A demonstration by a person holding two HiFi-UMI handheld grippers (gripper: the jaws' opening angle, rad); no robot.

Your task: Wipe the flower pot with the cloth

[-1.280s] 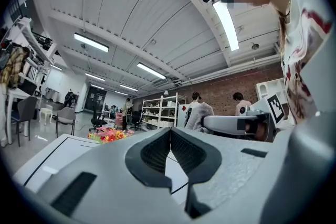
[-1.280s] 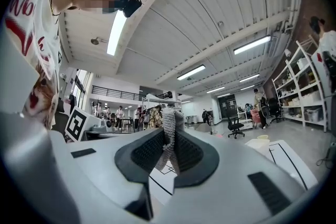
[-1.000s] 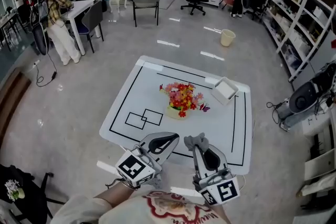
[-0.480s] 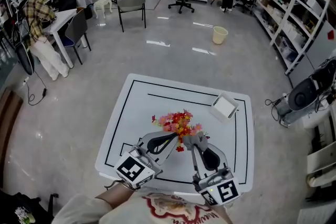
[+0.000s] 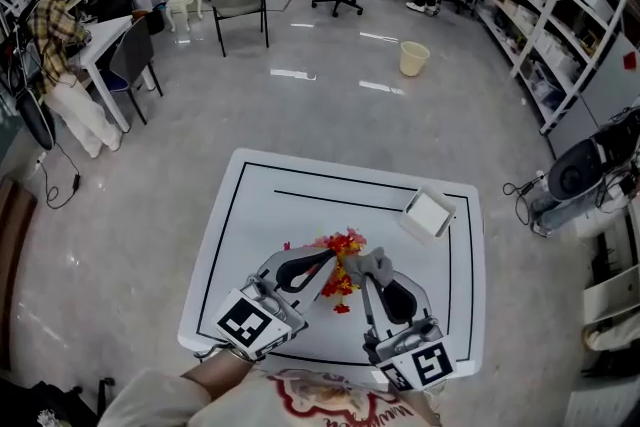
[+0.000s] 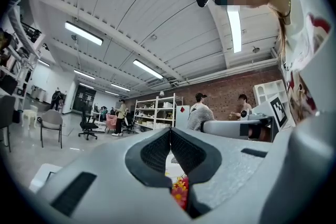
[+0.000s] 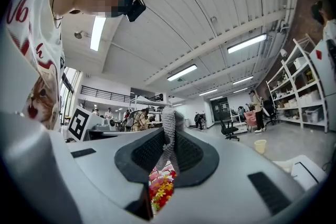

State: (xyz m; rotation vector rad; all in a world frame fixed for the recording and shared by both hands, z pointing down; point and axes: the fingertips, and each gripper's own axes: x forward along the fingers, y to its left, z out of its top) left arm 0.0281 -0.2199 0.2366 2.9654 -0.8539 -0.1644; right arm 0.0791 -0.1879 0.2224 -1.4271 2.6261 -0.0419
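Cloth (image 5: 375, 264) is being pinched in the right tool (image 5: 368, 272); the empty left tool (image 5: 328, 259) is being held closed; the unsteadied flower pot (image 5: 339, 289) could be toppled.

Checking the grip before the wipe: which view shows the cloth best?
Right gripper view: the cloth stands close up, its grey knit clear, pinched in the right claw. The head view shows it only as a small grey bunch at that claw's tip. The left gripper view shows nothing that is surely the cloth.

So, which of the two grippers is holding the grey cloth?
The right gripper: the grey cloth is pinched in it. The left gripper is shut on nothing.
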